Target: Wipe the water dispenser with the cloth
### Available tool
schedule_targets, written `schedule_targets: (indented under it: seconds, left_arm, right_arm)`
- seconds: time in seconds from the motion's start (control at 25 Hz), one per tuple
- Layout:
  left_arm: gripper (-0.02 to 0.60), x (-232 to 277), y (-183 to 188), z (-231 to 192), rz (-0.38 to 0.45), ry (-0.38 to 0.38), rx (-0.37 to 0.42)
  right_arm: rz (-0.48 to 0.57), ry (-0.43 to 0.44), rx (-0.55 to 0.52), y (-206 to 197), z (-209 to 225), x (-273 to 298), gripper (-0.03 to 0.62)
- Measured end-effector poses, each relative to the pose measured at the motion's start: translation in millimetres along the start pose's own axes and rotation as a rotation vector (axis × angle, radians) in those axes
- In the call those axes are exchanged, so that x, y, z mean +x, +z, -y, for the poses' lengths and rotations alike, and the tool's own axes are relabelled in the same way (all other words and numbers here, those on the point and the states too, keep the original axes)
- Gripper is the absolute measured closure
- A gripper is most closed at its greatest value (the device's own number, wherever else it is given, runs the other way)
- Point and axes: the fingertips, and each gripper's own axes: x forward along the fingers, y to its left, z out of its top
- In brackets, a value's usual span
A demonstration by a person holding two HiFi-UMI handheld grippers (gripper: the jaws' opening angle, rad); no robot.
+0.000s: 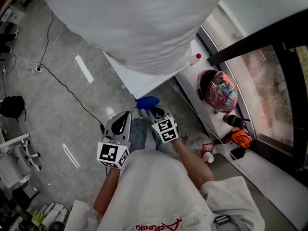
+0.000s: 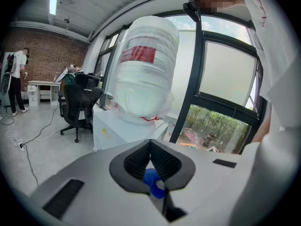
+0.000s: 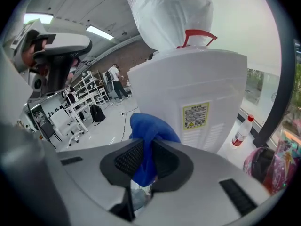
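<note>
The white water dispenser (image 1: 139,81) stands just ahead of me, topped by a big bottle (image 1: 139,23) wrapped in clear plastic. In the right gripper view its labelled side (image 3: 197,98) fills the middle. My right gripper (image 3: 148,147) is shut on a blue cloth (image 3: 150,131), which bunches up above the jaws. In the head view the cloth (image 1: 147,102) hangs close to the dispenser's lower corner without touching it. My left gripper (image 1: 126,117) is beside it on the left, jaws shut and holding nothing. A blue patch (image 2: 153,181) shows through the gap behind the left gripper (image 2: 150,147) tips.
A red-capped spray bottle (image 1: 195,58) stands on the window ledge (image 1: 269,172) with a colourful bag (image 1: 219,90) and an orange item (image 1: 239,137). Cables (image 1: 62,81) run over the floor on the left. An office chair (image 2: 77,105) and a person (image 2: 16,79) stand far off.
</note>
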Motion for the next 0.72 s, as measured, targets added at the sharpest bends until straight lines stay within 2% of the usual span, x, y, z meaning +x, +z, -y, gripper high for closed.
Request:
schedule_targets:
  seconds: [0.24, 0.72]
  left_arm:
    - [0.571, 1, -8, -4, -0.005, 0.005, -0.008]
    - [0.571, -1, -8, -10, -0.002, 0.019, -0.007]
  right_arm:
    - [0.005, -0.026, 0.032, -1, 20, 16, 0.53]
    - [0.066, -0.312, 0.106, 18, 171, -10, 0.53]
